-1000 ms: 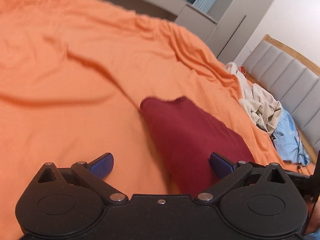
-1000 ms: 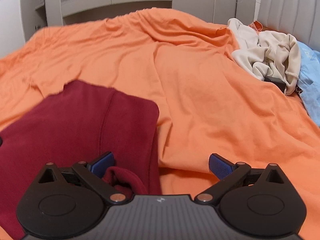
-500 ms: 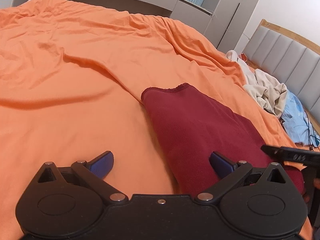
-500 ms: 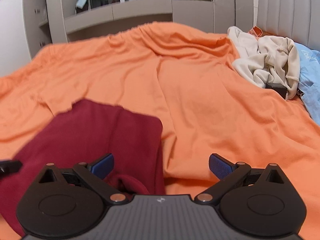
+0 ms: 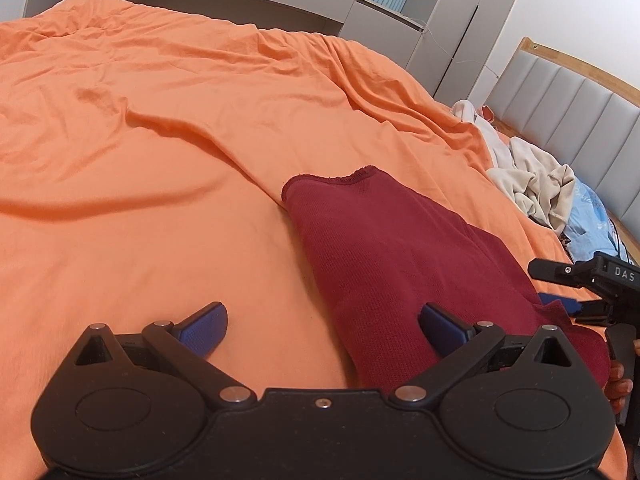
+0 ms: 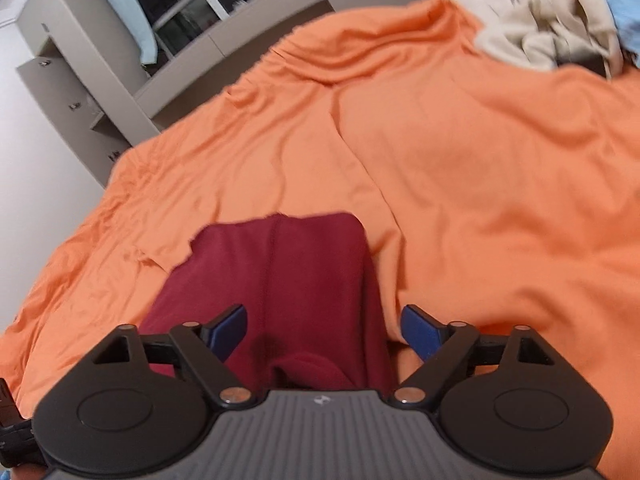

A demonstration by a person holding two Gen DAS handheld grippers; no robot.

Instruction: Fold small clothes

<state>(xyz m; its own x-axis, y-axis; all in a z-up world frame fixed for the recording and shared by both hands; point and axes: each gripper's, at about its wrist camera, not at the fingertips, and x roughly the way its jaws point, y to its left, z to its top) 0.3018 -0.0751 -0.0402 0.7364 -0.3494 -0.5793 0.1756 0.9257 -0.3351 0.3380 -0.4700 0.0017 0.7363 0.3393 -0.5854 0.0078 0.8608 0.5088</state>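
A dark red knitted garment (image 5: 392,264) lies folded in a long strip on the orange bed sheet (image 5: 160,160). My left gripper (image 5: 322,328) is open, low over the garment's near left edge, its right finger over the cloth. My right gripper (image 6: 322,330) is open and straddles the near end of the garment (image 6: 304,280), which bunches up under the jaws. The right gripper also shows at the right edge of the left wrist view (image 5: 592,292).
A heap of beige clothes (image 5: 532,180) and a light blue cloth (image 5: 588,228) lie by the grey padded headboard (image 5: 580,108). Grey cabinets (image 5: 280,4) stand beyond the bed's far edge. The sheet has long creases.
The right gripper has swung left and tilted, so the red garment now sits between its fingers. The left gripper has pulled back slightly; the garment lies still.
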